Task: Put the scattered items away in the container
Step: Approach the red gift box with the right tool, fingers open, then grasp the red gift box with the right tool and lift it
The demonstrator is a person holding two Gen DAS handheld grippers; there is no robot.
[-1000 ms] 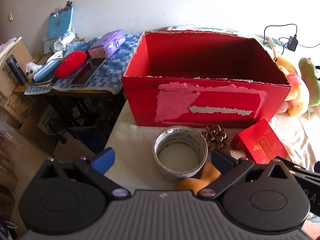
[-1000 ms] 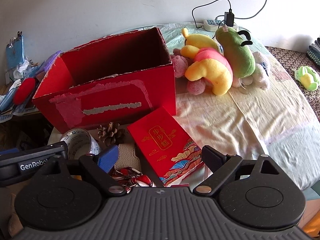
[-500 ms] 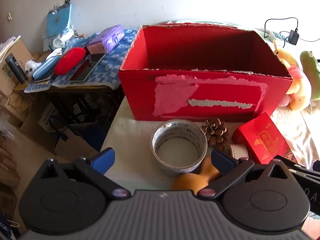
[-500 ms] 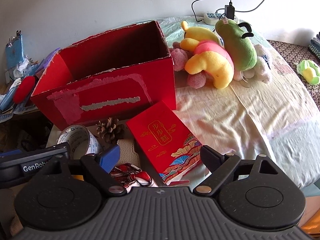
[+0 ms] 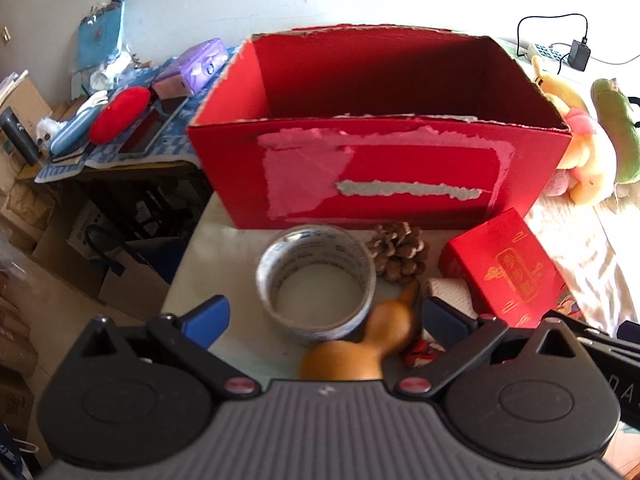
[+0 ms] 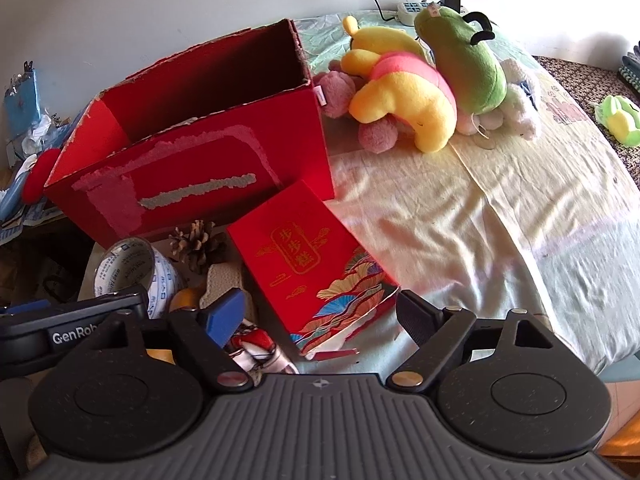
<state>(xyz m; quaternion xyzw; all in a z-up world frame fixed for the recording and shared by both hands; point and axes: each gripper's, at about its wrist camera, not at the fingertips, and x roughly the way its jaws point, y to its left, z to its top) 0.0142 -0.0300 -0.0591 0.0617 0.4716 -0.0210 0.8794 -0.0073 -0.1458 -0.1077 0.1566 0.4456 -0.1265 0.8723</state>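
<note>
An open red cardboard box (image 5: 376, 172) (image 6: 192, 184) stands at the back of the table. In front of it lie a roll of tape (image 5: 316, 284) (image 6: 132, 268), a pine cone (image 5: 398, 252) (image 6: 198, 246), a brown gourd (image 5: 360, 344), a flat red gift box (image 5: 508, 276) (image 6: 304, 260), a white woven piece (image 6: 224, 284) and a red-and-white patterned item (image 6: 256, 350). My left gripper (image 5: 324, 316) is open, its fingers either side of the tape roll and gourd. My right gripper (image 6: 320, 316) is open over the near end of the gift box.
Plush toys (image 6: 424, 80) lie right of the box on a cream sheet (image 6: 480, 220). A side table (image 5: 132, 136) at the left holds a red pouch, a purple case and a tablet. Cardboard boxes sit on the floor below. A power strip (image 6: 420, 6) sits by the wall.
Both grippers have moved forward and down toward the items. The tape roll and gourd now sit between the left fingers, and the gift box is nearer the right fingers.
</note>
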